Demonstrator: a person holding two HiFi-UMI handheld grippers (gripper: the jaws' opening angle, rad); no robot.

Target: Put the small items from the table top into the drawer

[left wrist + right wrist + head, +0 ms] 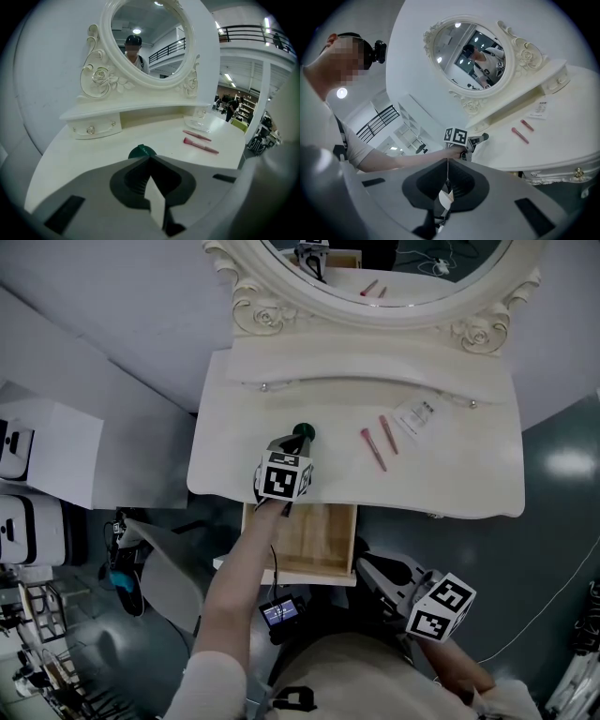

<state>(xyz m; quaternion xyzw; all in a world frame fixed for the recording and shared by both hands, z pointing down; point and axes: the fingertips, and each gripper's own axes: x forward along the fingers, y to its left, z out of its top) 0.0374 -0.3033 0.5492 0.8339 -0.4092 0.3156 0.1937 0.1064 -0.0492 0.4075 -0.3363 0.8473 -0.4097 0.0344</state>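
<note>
Left tongs are sitting fully closed and empty, their tips hiding part of the green round item on the cream dressing table. Right tongs, also closed and empty, are hovering beside the open drawer. Pink sticks are lying nearby above grey floor.

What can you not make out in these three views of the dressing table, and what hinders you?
Head view: the arm behind the left gripper covers the left part of the drawer.
Left gripper view: the shut jaw tips hide the near edge of the green round item; pinched or merely touched, cannot tell.
Head view: print on the packet is too small.
Every view: the pink sticks are too small to identify.
</note>
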